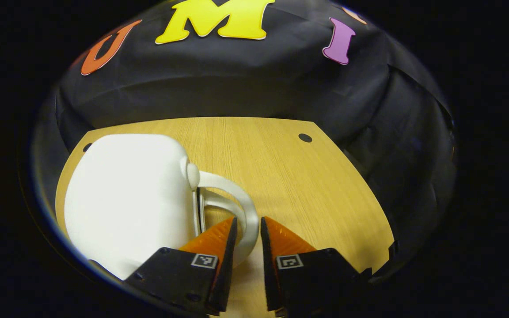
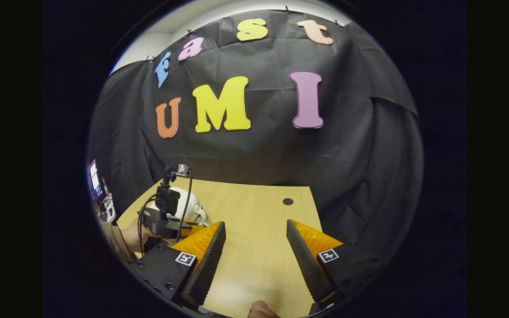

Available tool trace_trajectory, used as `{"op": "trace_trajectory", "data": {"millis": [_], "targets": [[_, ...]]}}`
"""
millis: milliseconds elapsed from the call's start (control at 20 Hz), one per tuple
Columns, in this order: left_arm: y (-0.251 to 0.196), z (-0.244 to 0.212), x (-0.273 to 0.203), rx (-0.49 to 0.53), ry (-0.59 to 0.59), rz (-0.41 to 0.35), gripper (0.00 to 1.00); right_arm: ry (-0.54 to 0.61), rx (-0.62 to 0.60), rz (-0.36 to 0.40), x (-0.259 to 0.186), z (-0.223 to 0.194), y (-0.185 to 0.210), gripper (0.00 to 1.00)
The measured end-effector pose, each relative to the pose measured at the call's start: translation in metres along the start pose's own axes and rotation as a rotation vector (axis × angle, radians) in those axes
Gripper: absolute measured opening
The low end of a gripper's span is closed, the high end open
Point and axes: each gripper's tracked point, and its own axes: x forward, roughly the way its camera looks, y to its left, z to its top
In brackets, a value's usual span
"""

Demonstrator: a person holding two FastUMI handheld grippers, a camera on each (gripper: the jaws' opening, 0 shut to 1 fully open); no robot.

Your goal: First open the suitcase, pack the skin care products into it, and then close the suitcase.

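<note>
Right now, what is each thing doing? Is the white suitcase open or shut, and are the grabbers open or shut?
Suitcase: shut, lying on the table.
Handle: sticking out from the suitcase, between the left gripper's fingers.
Left gripper: fingers close together around the handle; whether both press on it cannot be told.
Right gripper: open, holding nothing, over the table.

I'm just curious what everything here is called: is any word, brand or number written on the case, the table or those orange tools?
White suitcase: no text shows.
Wooden table: none.
Square markers by the fingers: black-and-white patterns, no words or numbers.
Small screen at the left edge of the right gripper view: too small to read.
</note>
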Motion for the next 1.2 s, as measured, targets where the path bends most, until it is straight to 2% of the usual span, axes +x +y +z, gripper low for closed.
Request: {"op": "trace_trajectory", "data": {"millis": [50, 150, 200, 350, 400, 450, 550, 600, 650, 700, 750, 900, 1000, 1100, 1200], "targets": [[0.001, 0.005, -0.007, 0.0, -0.019, 0.027, 0.43, -0.003, 0.0, -0.002, 0.0, 0.002, 0.001, 0.82], [0.01, 0.022, -0.023, 0.024, -0.067, 0.094, 0.71, -0.015, -0.005, -0.006, 0.002, 0.008, 0.003, 0.82], [0.014, 0.031, -0.033, 0.038, -0.092, 0.124, 0.99, -0.022, -0.008, -0.01, 0.004, 0.012, 0.005, 0.82], [0.023, 0.07, -0.075, 0.06, -0.225, 0.183, 1.0, -0.051, -0.011, -0.025, 0.009, 0.026, 0.013, 0.82], [0.027, 0.083, -0.093, 0.062, -0.273, 0.202, 0.99, -0.065, -0.013, -0.028, 0.011, 0.032, 0.018, 0.77], [0.033, 0.093, -0.112, 0.061, -0.321, 0.226, 0.99, -0.078, -0.017, -0.036, 0.013, 0.037, 0.022, 0.81], [0.046, 0.114, -0.154, 0.062, -0.415, 0.28, 0.99, -0.106, -0.02, -0.043, 0.015, 0.048, 0.034, 0.81], [0.049, 0.122, -0.175, 0.065, -0.457, 0.303, 0.99, -0.121, -0.022, -0.052, 0.016, 0.054, 0.039, 0.77], [0.051, 0.127, -0.195, 0.074, -0.494, 0.32, 0.99, -0.137, -0.023, -0.059, 0.017, 0.059, 0.045, 0.82], [0.053, 0.133, -0.211, 0.081, -0.53, 0.336, 0.99, -0.158, -0.023, -0.068, 0.016, 0.065, 0.052, 0.77], [0.057, 0.14, -0.224, 0.083, -0.565, 0.345, 0.99, -0.185, -0.022, -0.079, 0.015, 0.072, 0.057, 0.81], [0.058, 0.14, -0.256, 0.042, -0.634, 0.328, 0.99, -0.273, -0.053, -0.102, 0.008, 0.093, 0.08, 0.81], [0.058, 0.136, -0.268, 0.01, -0.648, 0.313, 0.99, -0.314, -0.068, -0.092, 0.002, 0.099, 0.099, 0.78], [0.058, 0.137, -0.274, 0.006, -0.662, 0.297, 0.99, -0.344, -0.096, -0.088, -0.003, 0.102, 0.111, 0.81], [0.06, 0.14, -0.278, 0.018, -0.669, 0.289, 0.99, -0.353, -0.12, -0.066, -0.003, 0.103, 0.127, 0.8]]}}
